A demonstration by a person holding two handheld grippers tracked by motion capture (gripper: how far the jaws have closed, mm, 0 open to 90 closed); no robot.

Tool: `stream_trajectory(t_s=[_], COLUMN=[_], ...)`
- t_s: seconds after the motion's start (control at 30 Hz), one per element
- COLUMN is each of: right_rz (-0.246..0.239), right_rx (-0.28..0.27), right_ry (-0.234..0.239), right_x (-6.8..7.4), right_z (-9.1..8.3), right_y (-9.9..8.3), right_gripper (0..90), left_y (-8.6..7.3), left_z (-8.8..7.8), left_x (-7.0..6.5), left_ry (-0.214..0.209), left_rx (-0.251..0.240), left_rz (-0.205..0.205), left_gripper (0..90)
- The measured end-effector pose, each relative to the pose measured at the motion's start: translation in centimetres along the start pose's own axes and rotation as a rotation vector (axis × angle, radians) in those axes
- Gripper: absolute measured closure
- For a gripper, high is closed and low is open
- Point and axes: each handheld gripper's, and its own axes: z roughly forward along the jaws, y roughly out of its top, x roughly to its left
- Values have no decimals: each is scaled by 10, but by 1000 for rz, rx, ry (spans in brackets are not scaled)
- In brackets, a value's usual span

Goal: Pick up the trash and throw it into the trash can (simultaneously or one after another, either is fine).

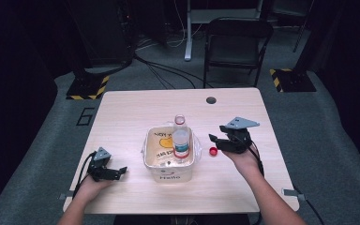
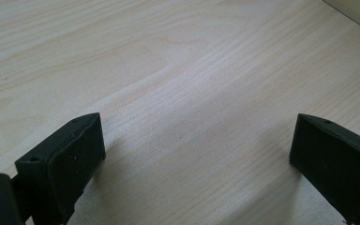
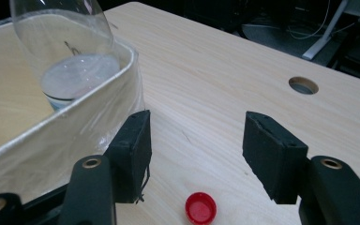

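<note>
A clear plastic bottle (image 1: 181,140) with no cap stands upright in a white tub (image 1: 171,177) at the middle of the table, a little water in it. Its red cap (image 1: 213,151) lies on the wood just right of the tub. My right gripper (image 1: 213,140) hovers over that cap, jaws open. In the right gripper view the cap (image 3: 200,207) lies low between the jaws (image 3: 197,140), untouched, with the bottle (image 3: 70,51) and the tub wall (image 3: 65,131) at left. My left gripper (image 1: 121,171) rests left of the tub, open (image 2: 197,154) over bare wood.
The table has a round cable hole (image 1: 211,100) near its far edge, also seen as a hole (image 3: 303,85) from the right gripper. A black folding chair (image 1: 236,44) and floor cables lie beyond the table. A plastic liner hangs over the tub's rim.
</note>
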Motion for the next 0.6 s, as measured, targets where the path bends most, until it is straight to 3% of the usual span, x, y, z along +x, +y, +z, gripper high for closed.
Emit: stream_trajectory(t_s=[0.2,0.6], right_rz=[37,59], right_rx=[21,45], right_ry=[-14,-39], right_x=[-3,-5], right_z=[5,14], right_y=[-12,-37], right_gripper=[428,471], left_y=[0,0], left_z=[0,0], left_x=[0,0], left_ry=[-1,-2], left_rx=[0,-1], left_rz=[1,-3], left_gripper=[34,34])
